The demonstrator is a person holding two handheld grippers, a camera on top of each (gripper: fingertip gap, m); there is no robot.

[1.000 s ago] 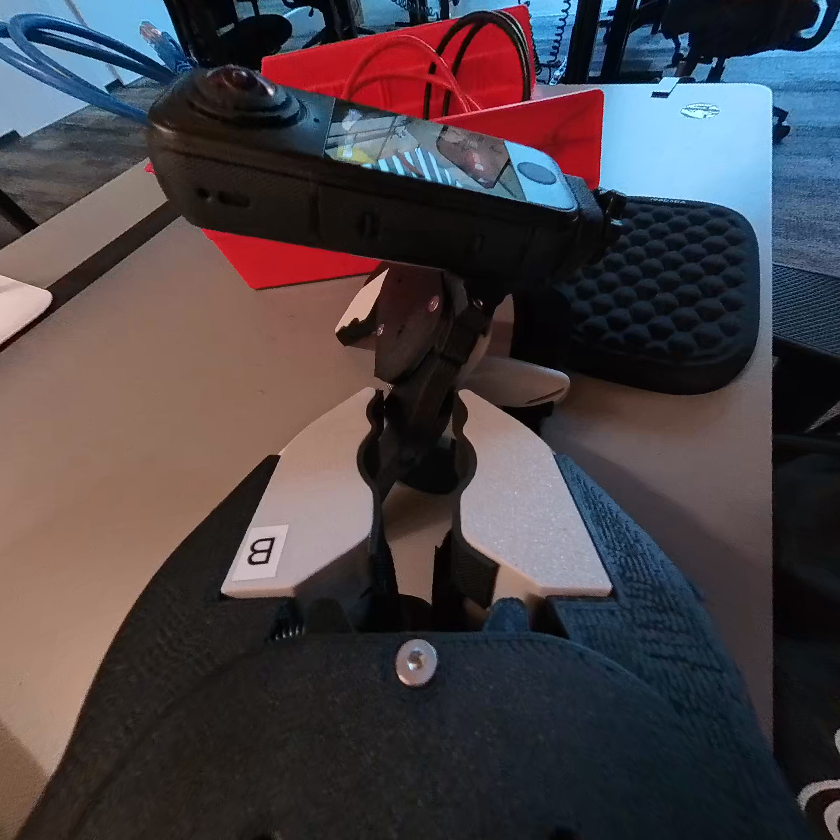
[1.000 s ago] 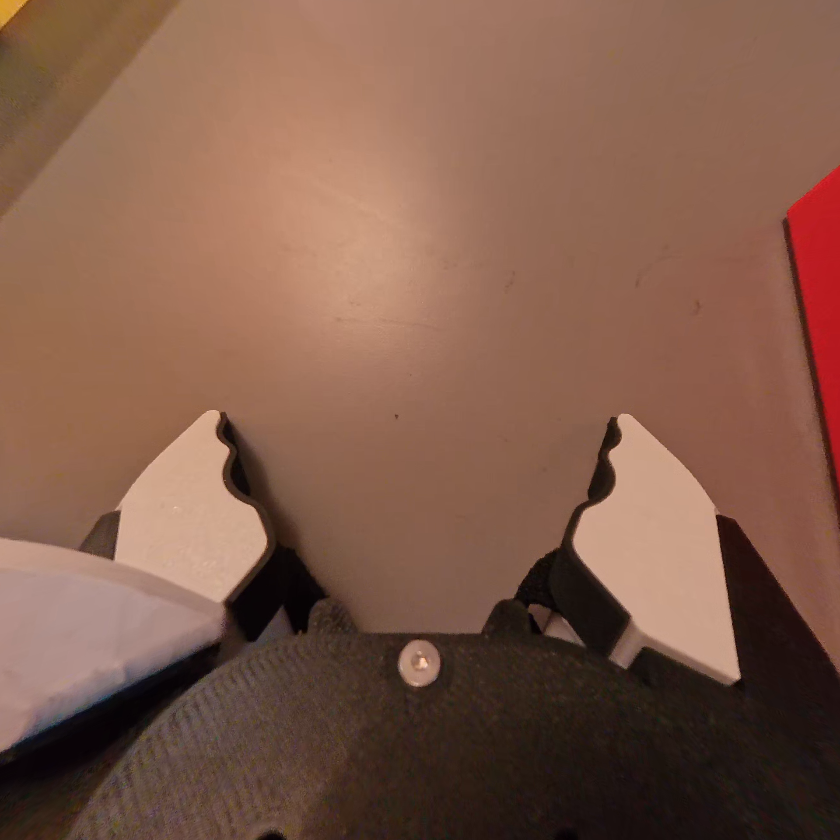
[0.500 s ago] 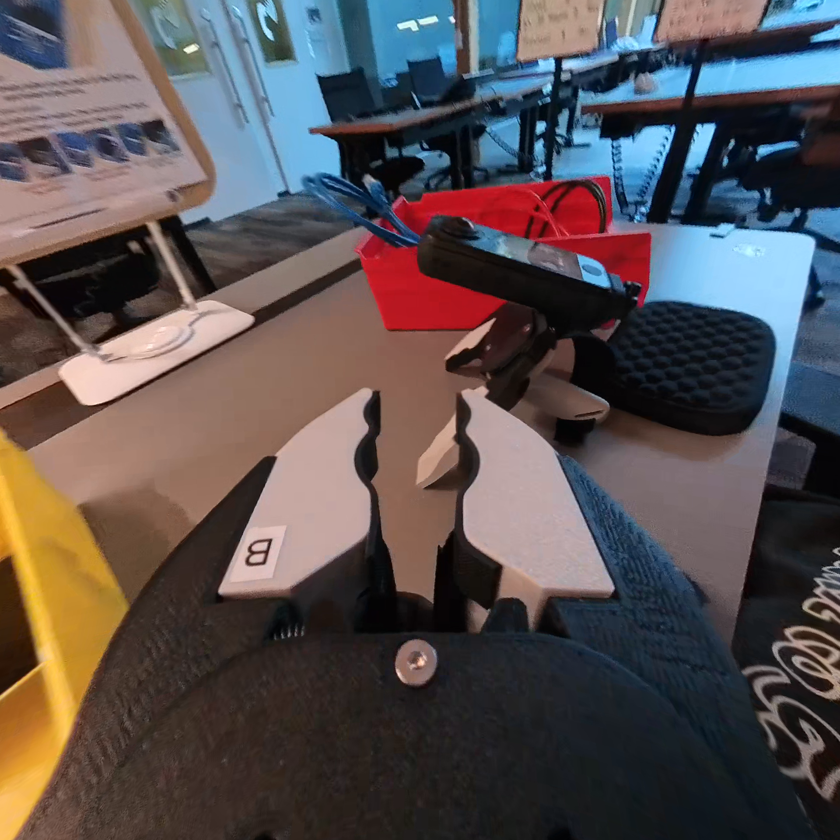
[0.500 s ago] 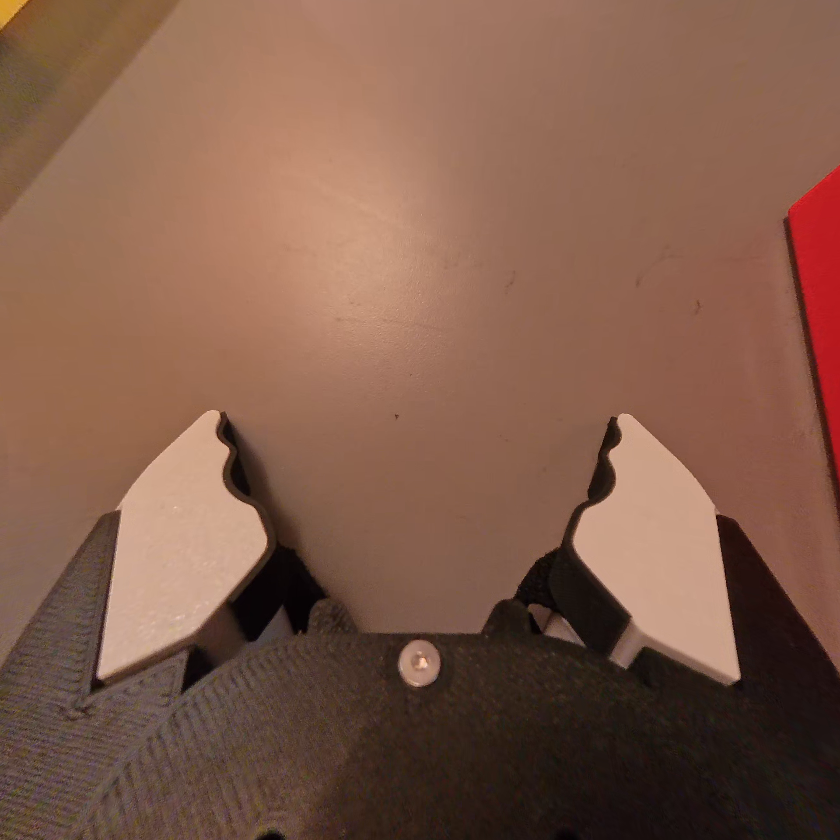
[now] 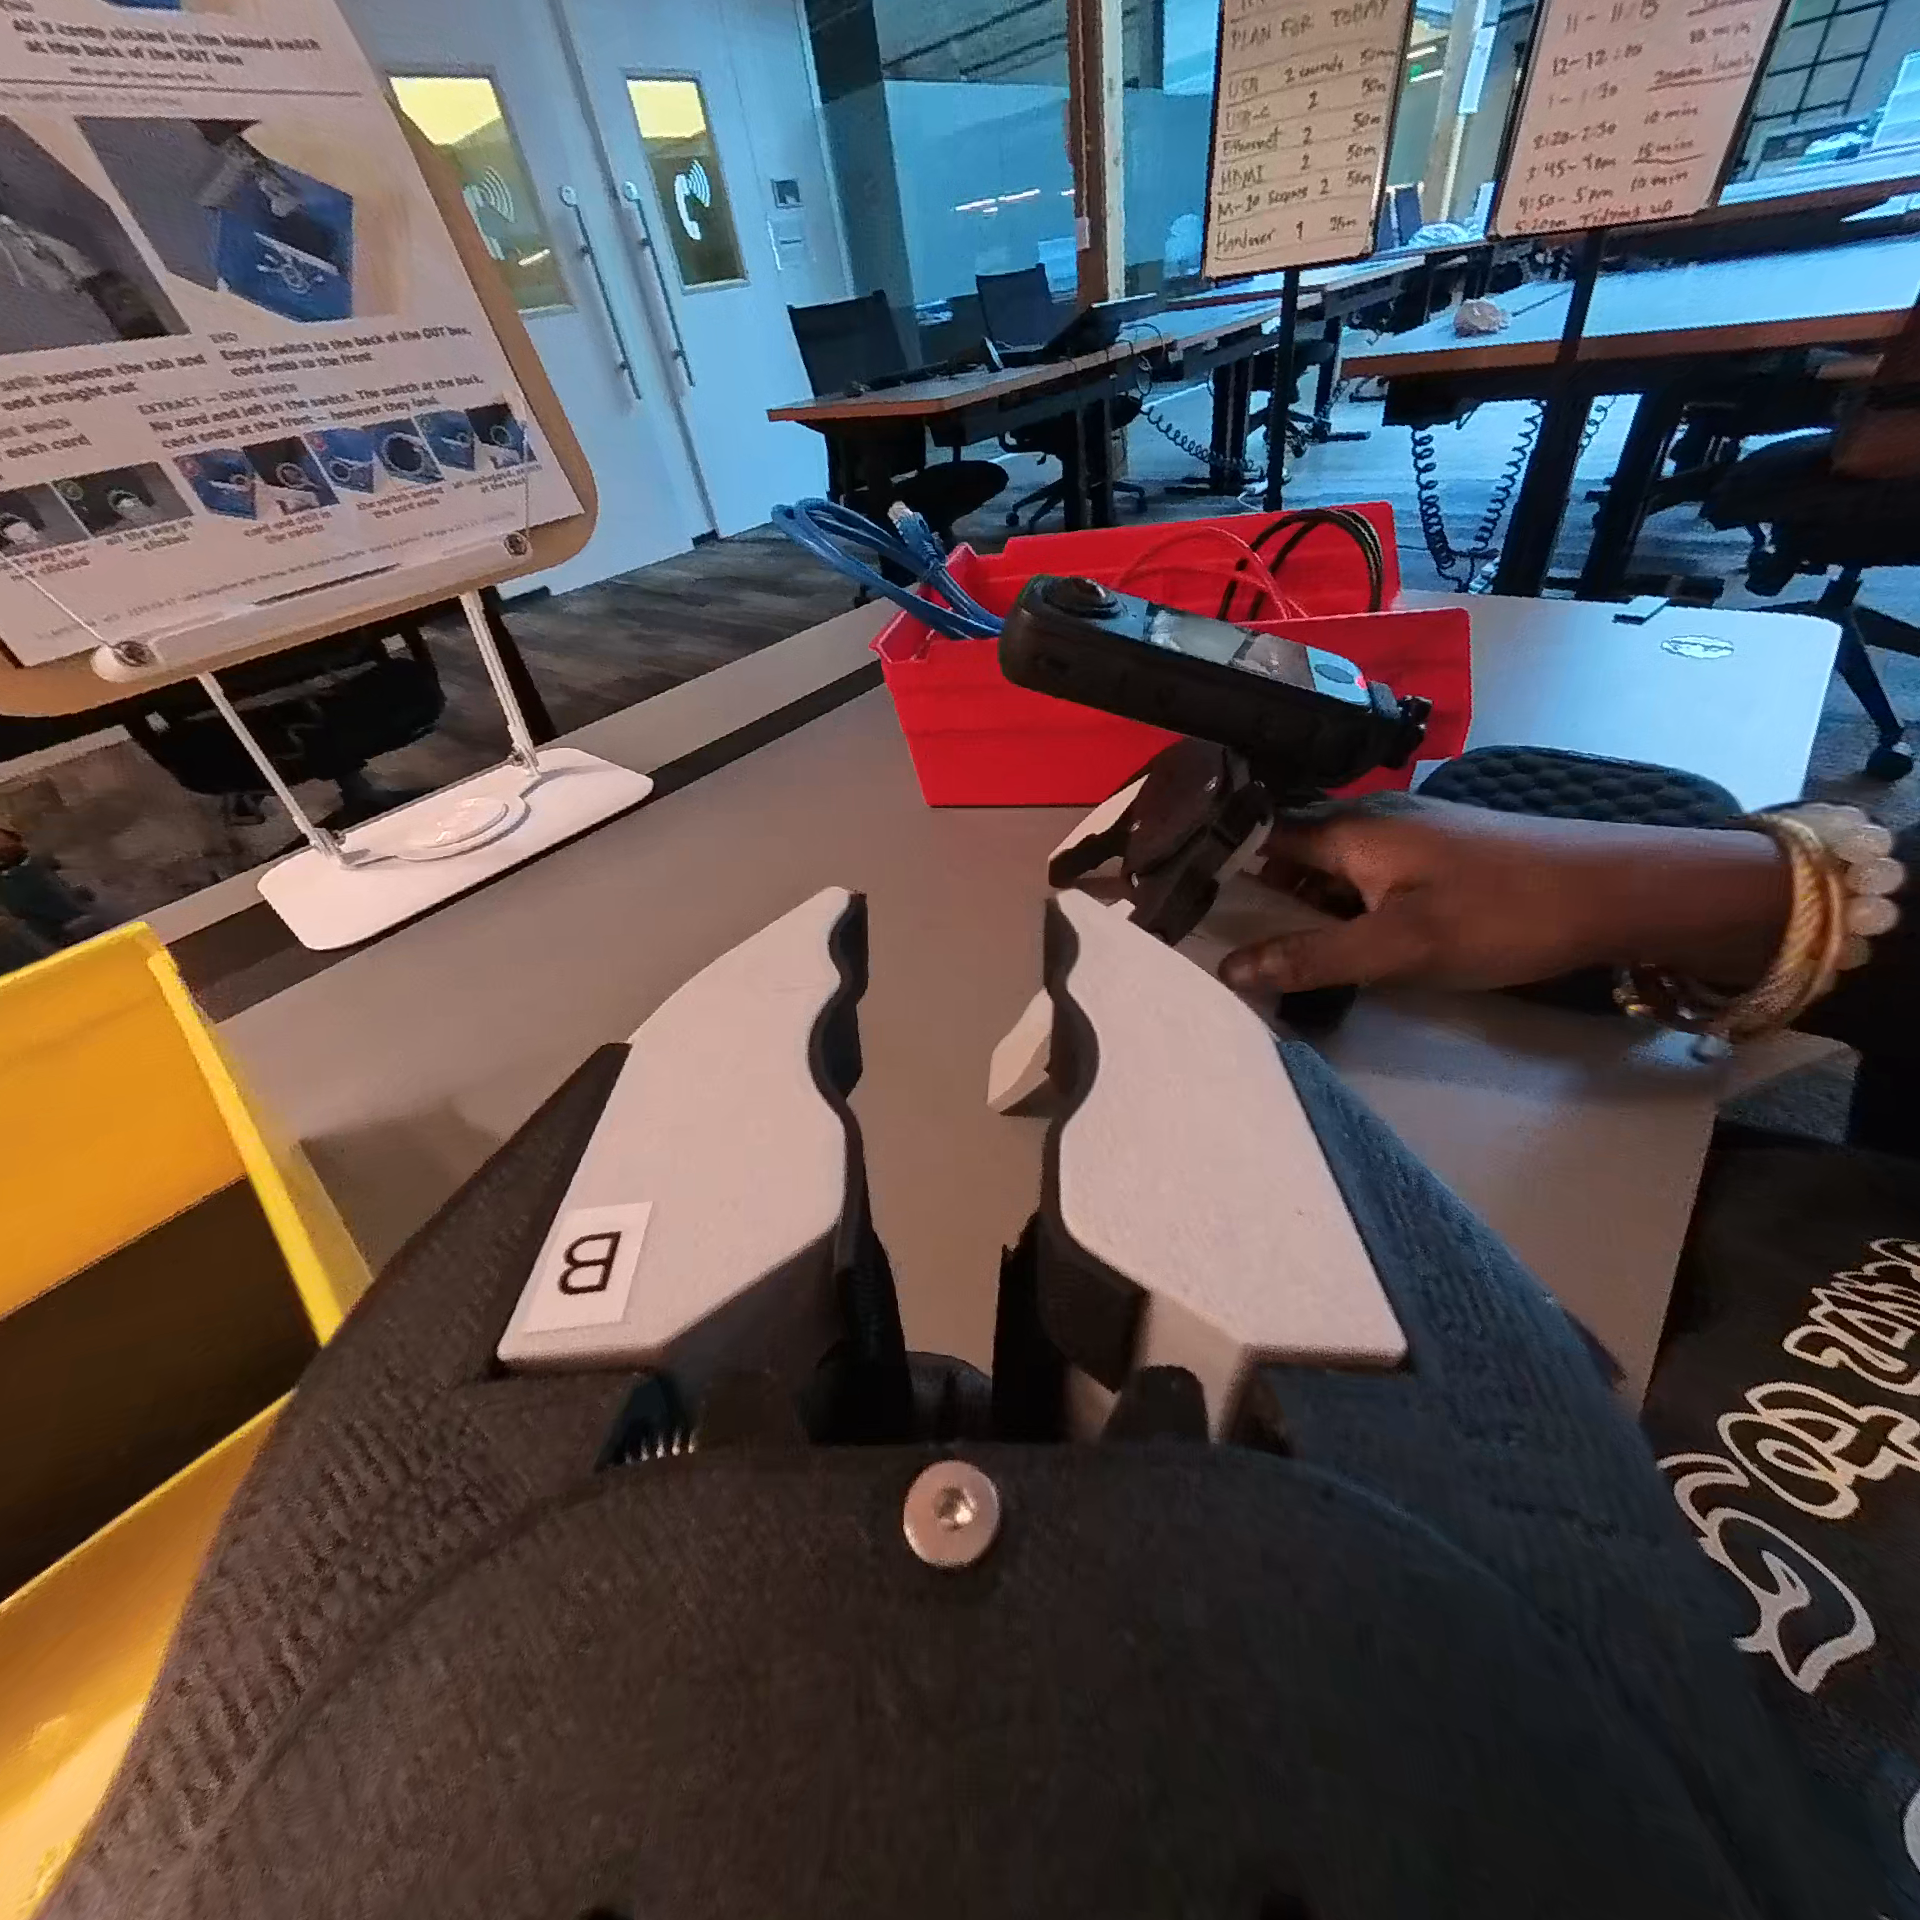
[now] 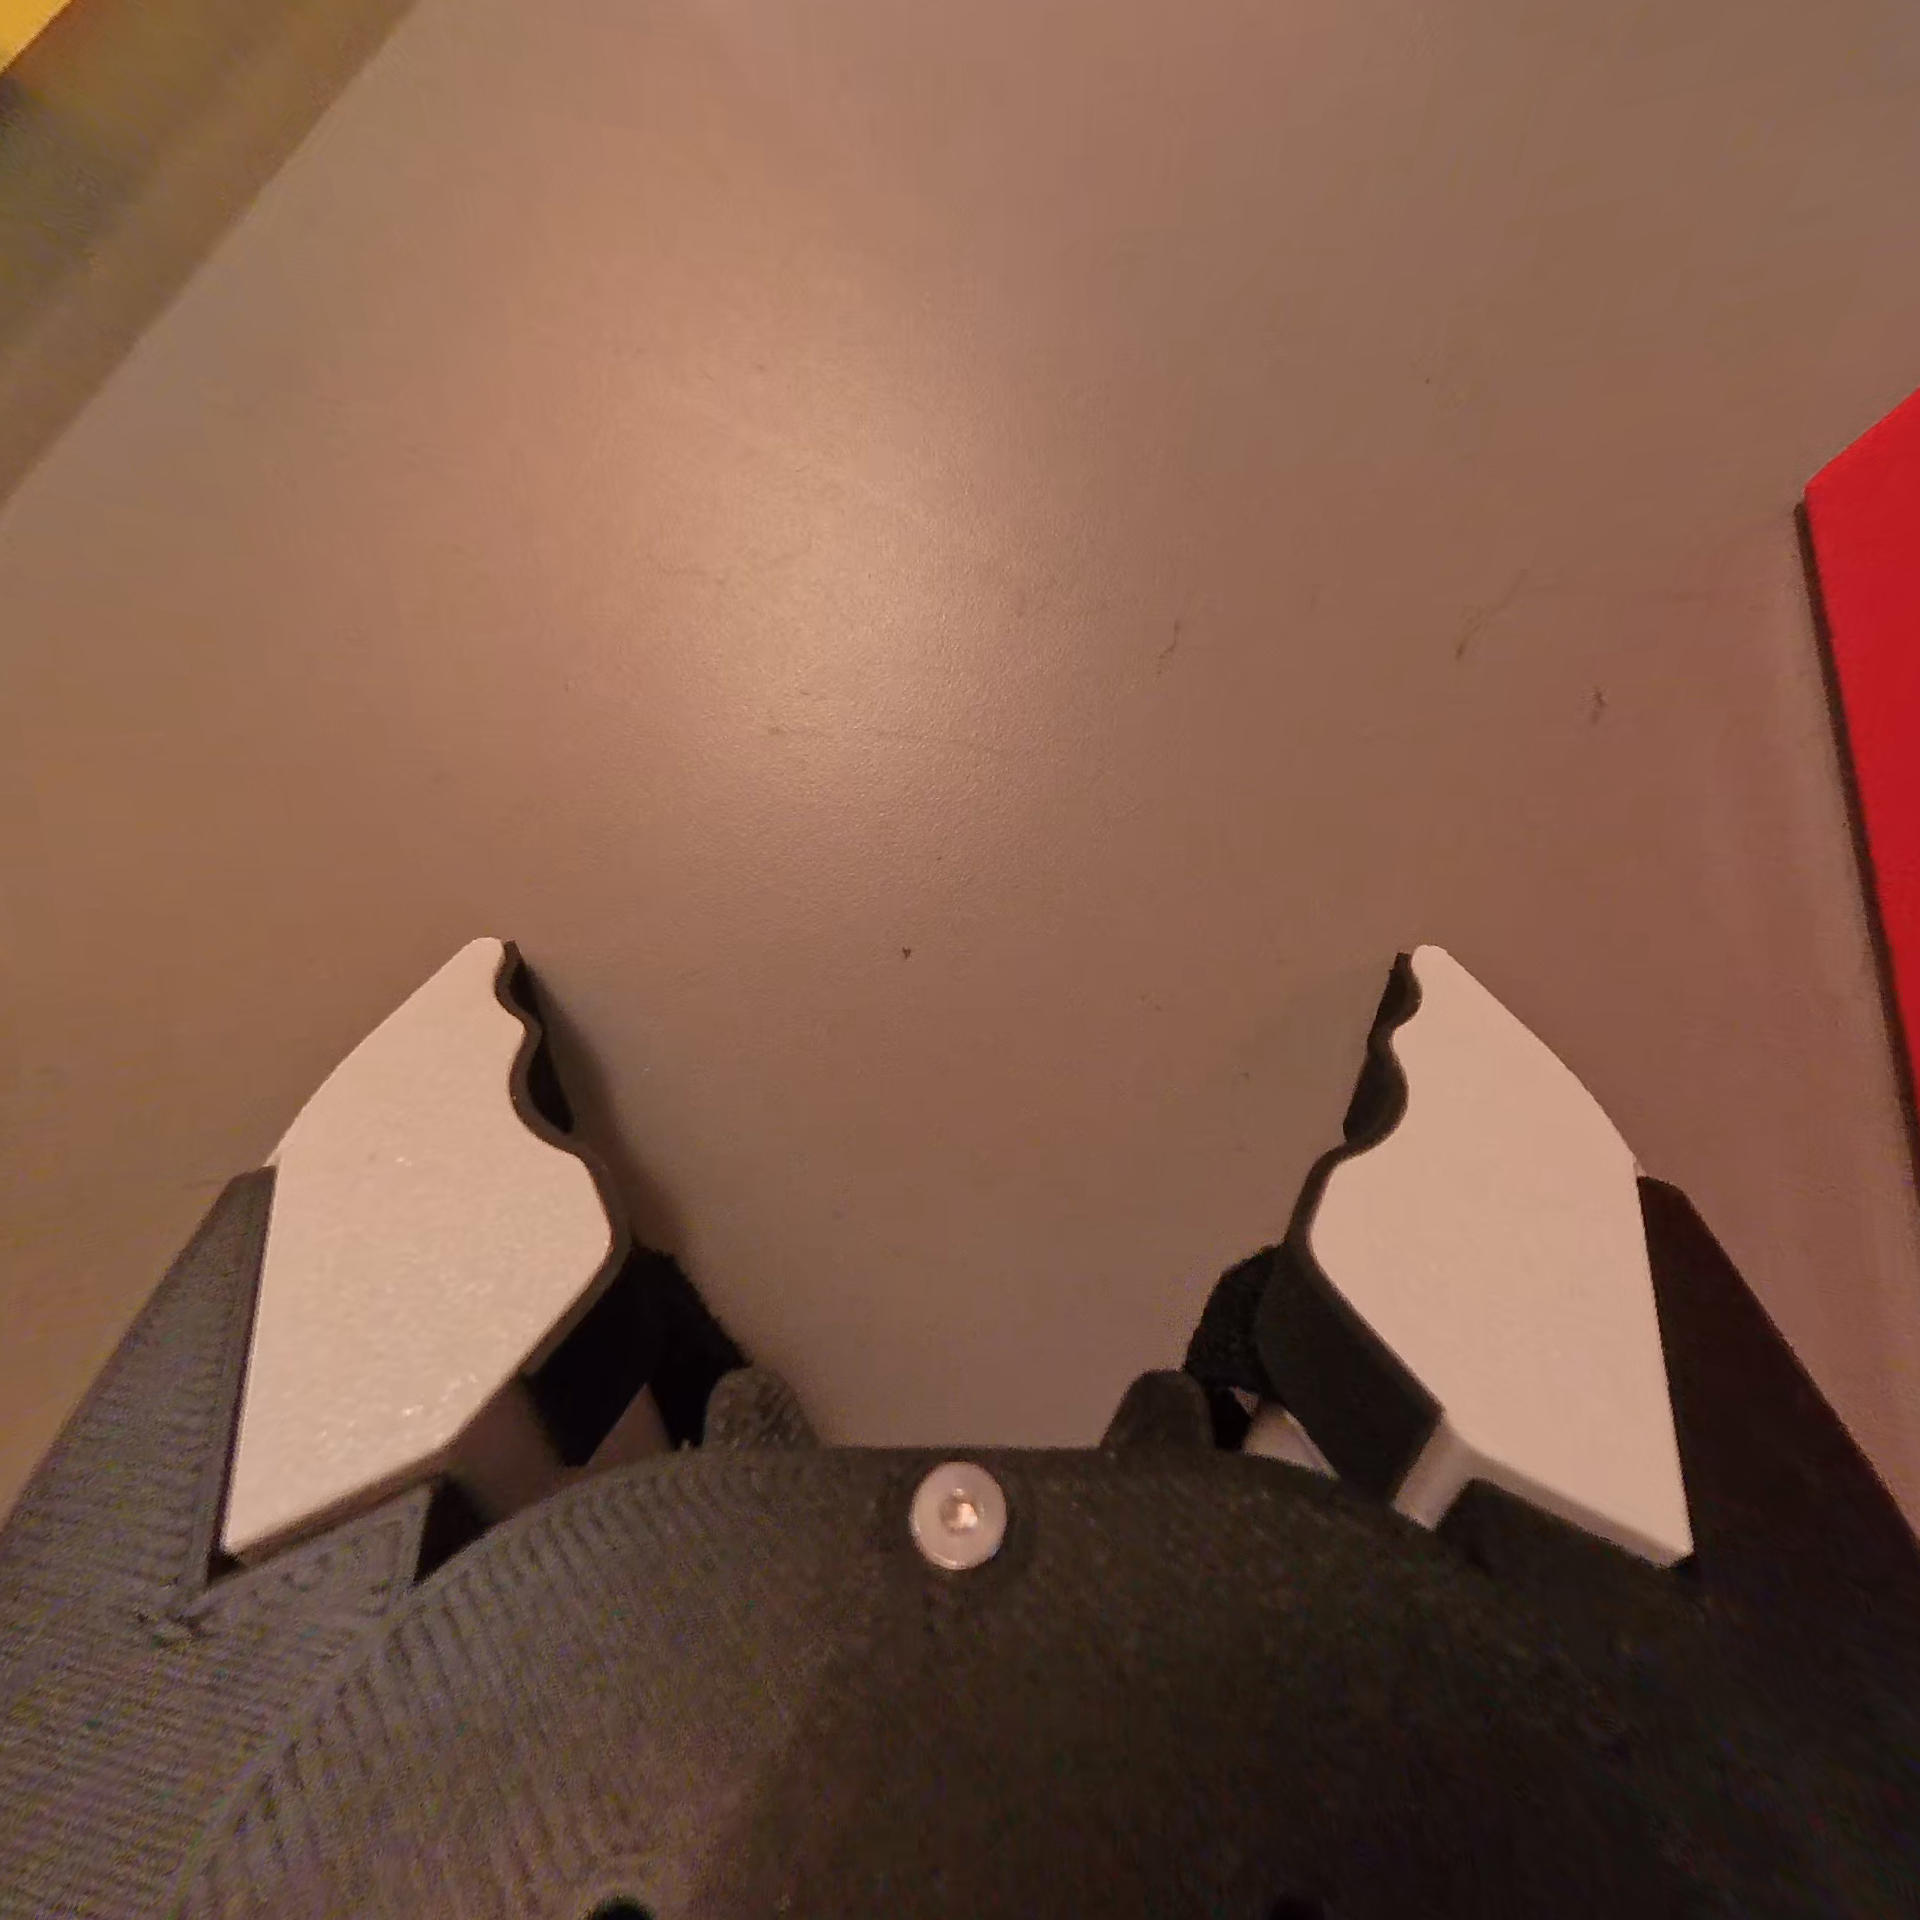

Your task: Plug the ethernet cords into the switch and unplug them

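Blue ethernet cords (image 5: pixel 883 556) hang out of a red bin (image 5: pixel 1039 738) at the back of the grey table (image 5: pixel 727 831). No switch is in view. My left gripper (image 5: pixel 951 906) is held above the table's near part with its jaws a narrow gap apart and nothing between them. The right gripper lies on the table ahead and to the right, with its black camera (image 5: pixel 1195 675) on top, one white finger (image 5: pixel 1023 1049) showing and a hand (image 5: pixel 1455 904) on it. In its own view my right gripper (image 6: pixel 956 948) is wide open and empty, facing bare tabletop (image 6: pixel 935 520).
A yellow bin (image 5: pixel 125 1195) stands close at the left. An instruction board (image 5: pixel 260 343) on a white stand base (image 5: pixel 457 831) is at the back left. A black honeycomb pad (image 5: pixel 1579 790) lies behind the hand. The red bin's edge (image 6: pixel 1870 831) shows at the right.
My left gripper has pulled back and up, away from the right gripper, so more of the room shows. A hand has come onto the right gripper. The right gripper has stayed still.
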